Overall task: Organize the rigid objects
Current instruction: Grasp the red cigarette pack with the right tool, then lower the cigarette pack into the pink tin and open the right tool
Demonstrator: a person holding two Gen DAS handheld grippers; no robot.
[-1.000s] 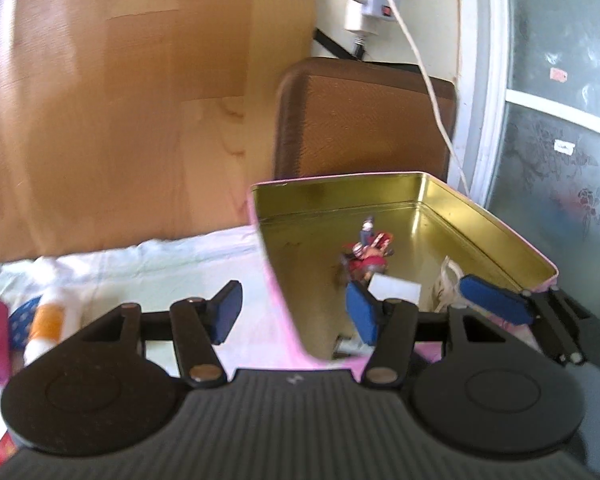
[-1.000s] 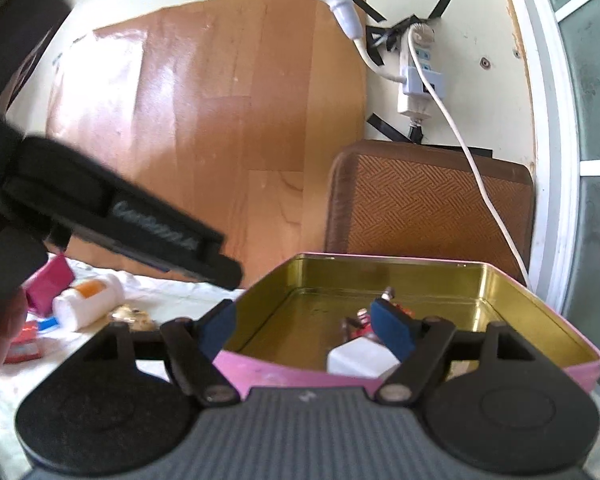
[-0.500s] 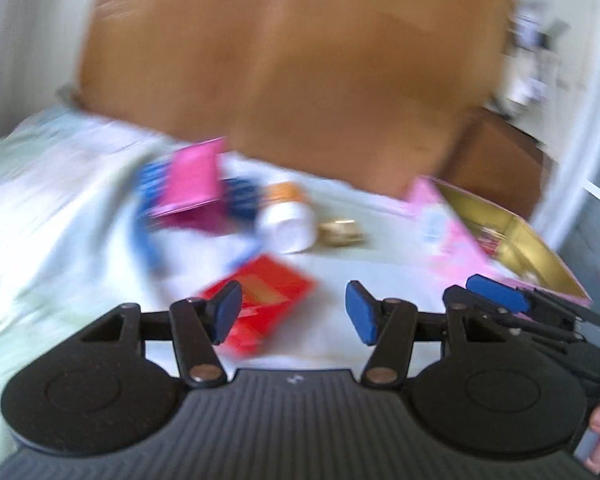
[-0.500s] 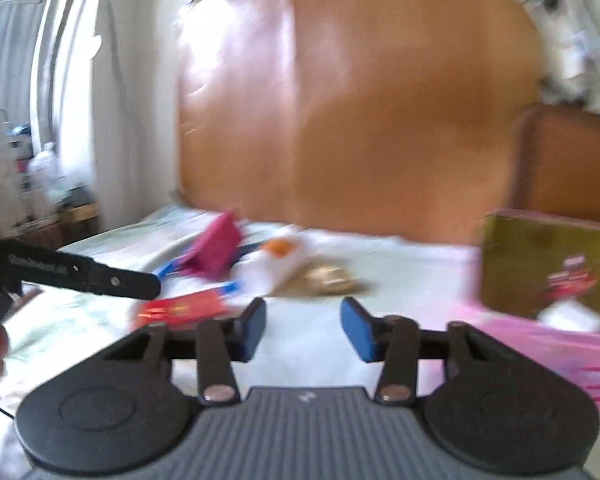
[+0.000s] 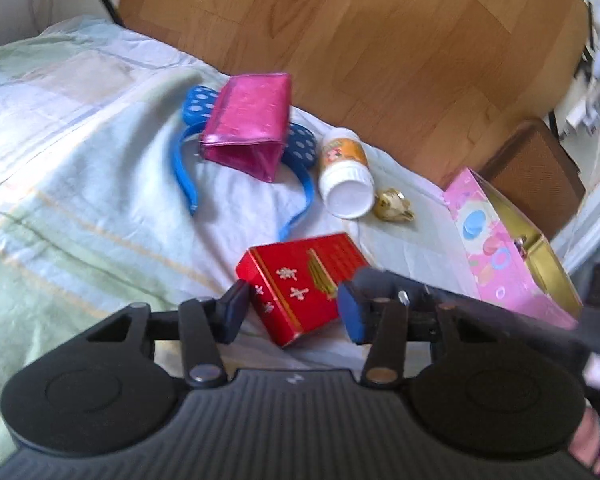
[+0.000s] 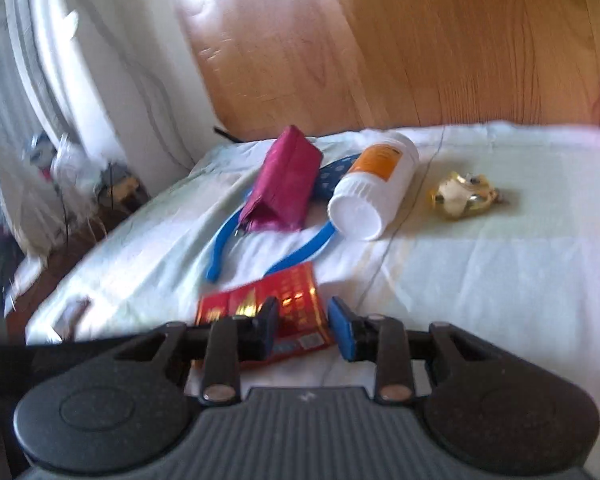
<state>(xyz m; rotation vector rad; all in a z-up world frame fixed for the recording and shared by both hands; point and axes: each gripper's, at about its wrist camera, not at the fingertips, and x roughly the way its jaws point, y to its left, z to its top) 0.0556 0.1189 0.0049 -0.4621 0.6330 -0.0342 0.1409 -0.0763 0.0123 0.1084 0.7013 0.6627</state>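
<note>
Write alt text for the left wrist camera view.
An open left claw hovers over a red box on a pale bedsheet. Beyond lie a pink pouch, blue headband, white bottle and, at right, an open pink tin.

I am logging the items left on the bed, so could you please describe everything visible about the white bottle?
The white bottle is opaque plastic with a ribbed white cap and an orange label. It lies on its side on the pale sheet, cap toward the cameras, beside the blue headband and near a small gold trinket. No gripper touches it.
</note>
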